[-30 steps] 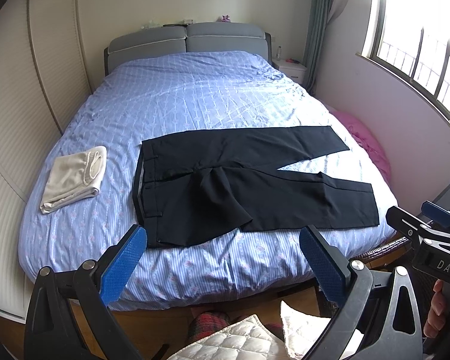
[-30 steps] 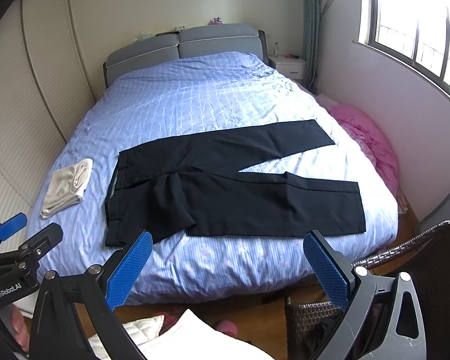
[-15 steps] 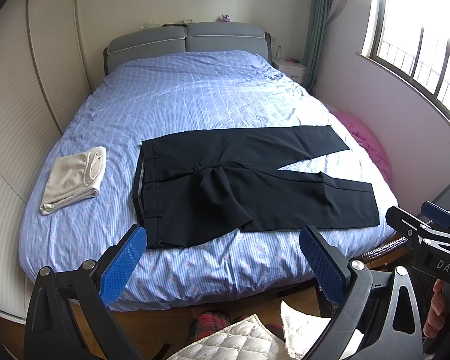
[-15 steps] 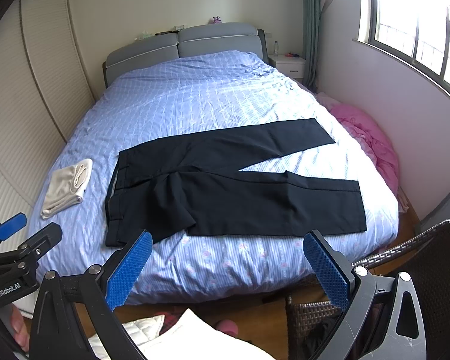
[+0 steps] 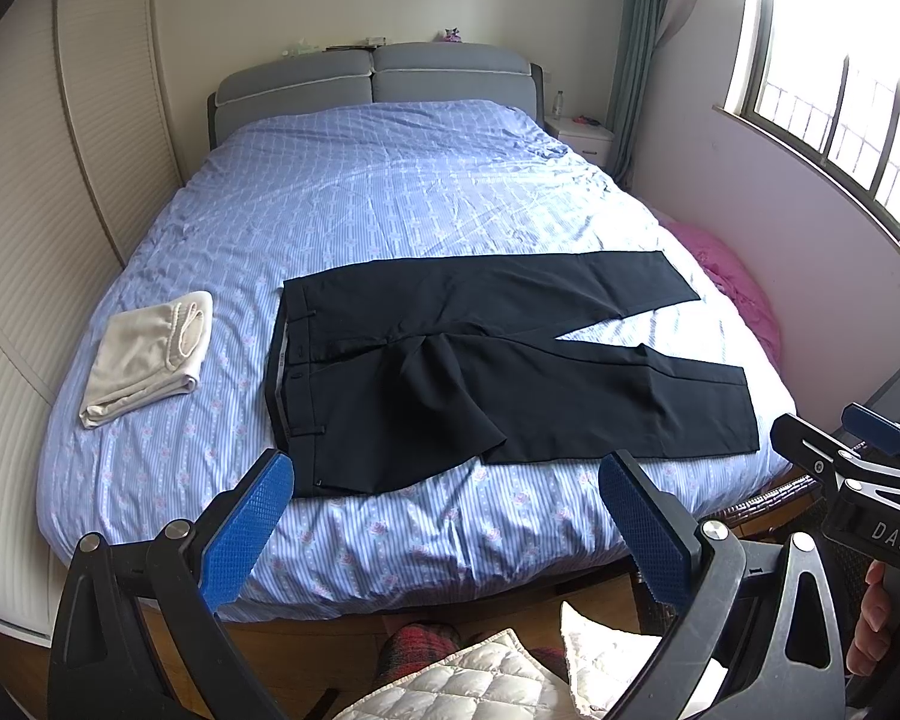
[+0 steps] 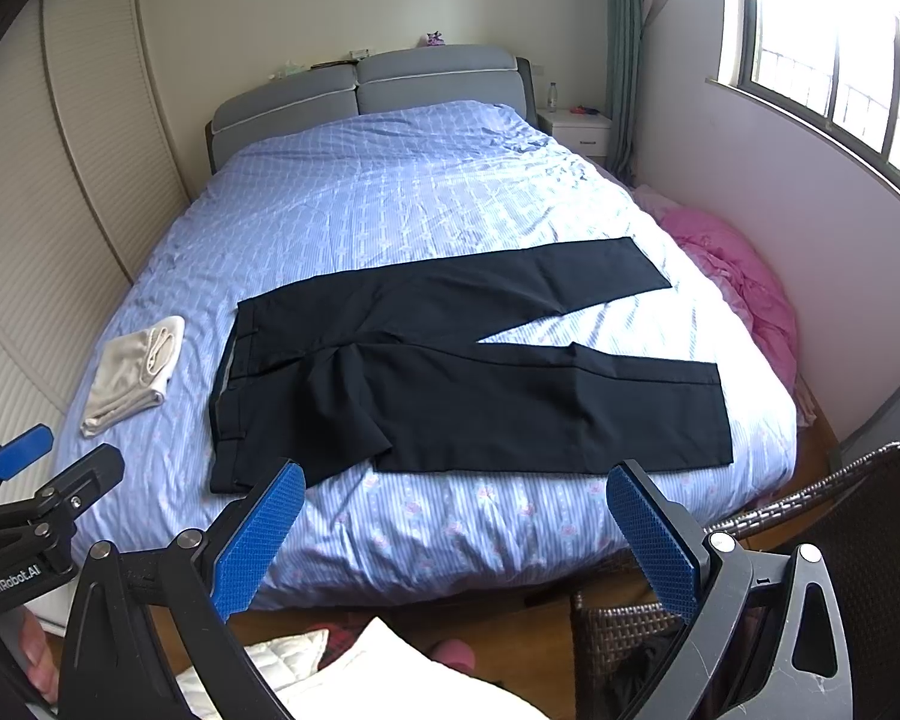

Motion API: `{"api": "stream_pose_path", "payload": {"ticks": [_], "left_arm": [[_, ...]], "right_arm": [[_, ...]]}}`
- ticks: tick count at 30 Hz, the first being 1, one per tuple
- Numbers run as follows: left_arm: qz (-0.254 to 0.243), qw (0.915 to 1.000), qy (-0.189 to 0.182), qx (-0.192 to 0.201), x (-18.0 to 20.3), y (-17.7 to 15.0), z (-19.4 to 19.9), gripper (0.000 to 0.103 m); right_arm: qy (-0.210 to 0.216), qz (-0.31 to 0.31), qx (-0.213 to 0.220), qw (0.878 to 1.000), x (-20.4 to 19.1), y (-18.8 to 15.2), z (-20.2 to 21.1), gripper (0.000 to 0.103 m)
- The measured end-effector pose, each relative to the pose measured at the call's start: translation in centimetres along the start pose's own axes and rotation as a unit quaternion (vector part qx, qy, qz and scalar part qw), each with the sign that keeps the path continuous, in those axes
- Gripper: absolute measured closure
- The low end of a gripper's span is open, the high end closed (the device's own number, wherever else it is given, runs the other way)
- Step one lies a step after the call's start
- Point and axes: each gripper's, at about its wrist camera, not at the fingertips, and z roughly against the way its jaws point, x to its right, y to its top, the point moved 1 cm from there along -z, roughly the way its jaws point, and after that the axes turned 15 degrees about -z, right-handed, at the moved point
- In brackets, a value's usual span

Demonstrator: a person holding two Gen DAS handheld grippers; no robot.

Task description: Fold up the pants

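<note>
Black pants [image 5: 486,378] flat on blue striped bedsheet [image 5: 390,204], legs splayed, waistband toward folded beige cloth [image 5: 147,357]. Left gripper [image 5: 447,516] and right gripper [image 6: 456,519] spread wide, empty. Markings: "DAS", "GenRobot.AI".

"DAS" marks the right gripper [image 5: 870,474]; "GenRobot.AI" the left gripper [image 6: 30,498].
</note>
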Motion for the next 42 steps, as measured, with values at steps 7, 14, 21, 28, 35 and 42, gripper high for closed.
{"api": "stream_pose_path", "payload": {"ticks": [7, 14, 21, 28, 35, 42], "left_arm": [[0.005, 0.9999, -0.007, -0.011, -0.5, -0.2, -0.6, 0.0], [0.032, 0.9986, -0.018, -0.037, -1.9, -1.0, -2.4, 0.0], [0.053, 0.9971, 0.03, -0.045, -5.7, -1.4, -4.2, 0.0], [0.037, 0.9982, 0.023, -0.042, -8.4, 0.6, -6.7, 0.0], [-0.014, 0.9995, -0.013, -0.026, -8.2, 6.5, -11.4, 0.0], [-0.042, 0.998, -0.047, -0.005, -3.5, 14.6, -17.4, 0.0]], "right_arm": [[0.0, 0.002, -0.011, 1.0, -0.2, -0.2, -0.7, 0.001], [-0.005, 0.001, -0.038, 0.999, -0.2, -0.8, -2.0, 0.001], [-0.027, 0.01, -0.054, 0.998, -1.0, -0.5, -4.6, 0.001], [-0.024, 0.026, -0.076, 0.997, -3.7, 1.6, -8.7, 0.001], [-0.051, 0.007, -0.058, 0.997, -5.3, 5.8, -12.0, 0.001], [-0.09, -0.014, -0.009, 0.996, -1.9, 12.3, -14.1, 0.001]]}}
